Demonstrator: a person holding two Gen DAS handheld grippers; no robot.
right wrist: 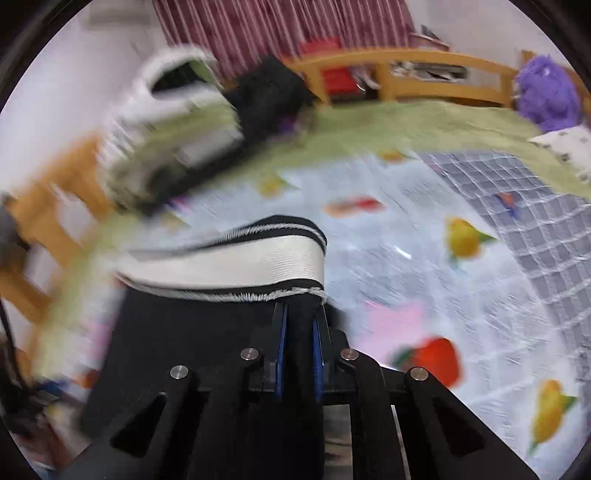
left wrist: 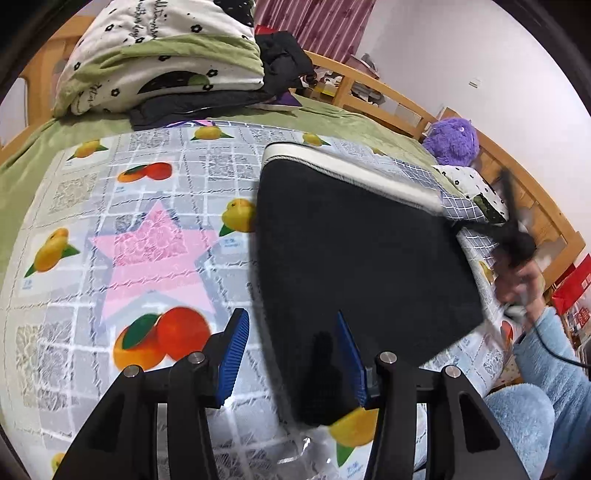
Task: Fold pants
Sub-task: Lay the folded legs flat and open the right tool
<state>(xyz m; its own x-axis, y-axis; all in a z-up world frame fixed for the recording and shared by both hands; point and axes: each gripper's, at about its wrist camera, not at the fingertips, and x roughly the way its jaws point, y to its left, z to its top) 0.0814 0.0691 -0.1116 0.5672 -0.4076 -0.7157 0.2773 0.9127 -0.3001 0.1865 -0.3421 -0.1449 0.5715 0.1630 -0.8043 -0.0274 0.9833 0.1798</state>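
Blue ribbed pads (left wrist: 233, 354) line the fingers of the left gripper (left wrist: 291, 356), and its jaws stand wide apart with nothing between them. It hangs above the near corner of the black pants (left wrist: 354, 254).

The pants are folded into a flat, dark shape with a white waistband (left wrist: 351, 171) along the far edge. They lie on the mat (left wrist: 155, 206), to the right of its pink star (left wrist: 155, 254). The cloth looks soft and fuzzy. The waistband is smooth and stretchy, with thin black stripes.

In the right wrist view, the right gripper (right wrist: 298, 334) is clamped on the black cloth just under the waistband (right wrist: 236, 262). That view is blurry.

The mat is shiny plastic with grey squares and pictures of oranges (left wrist: 162, 338) and yellow fruit (left wrist: 238, 216). Small blue words sit beside the fruit, too small to read.

Beyond the mat, a folded quilt (left wrist: 159, 55) in green and white has little black flowers and curly writing I cannot read. A fluffy purple toy (left wrist: 452, 138) sits by the wooden bed rail (left wrist: 380, 92). Striped red curtains (left wrist: 317, 22) hang behind.
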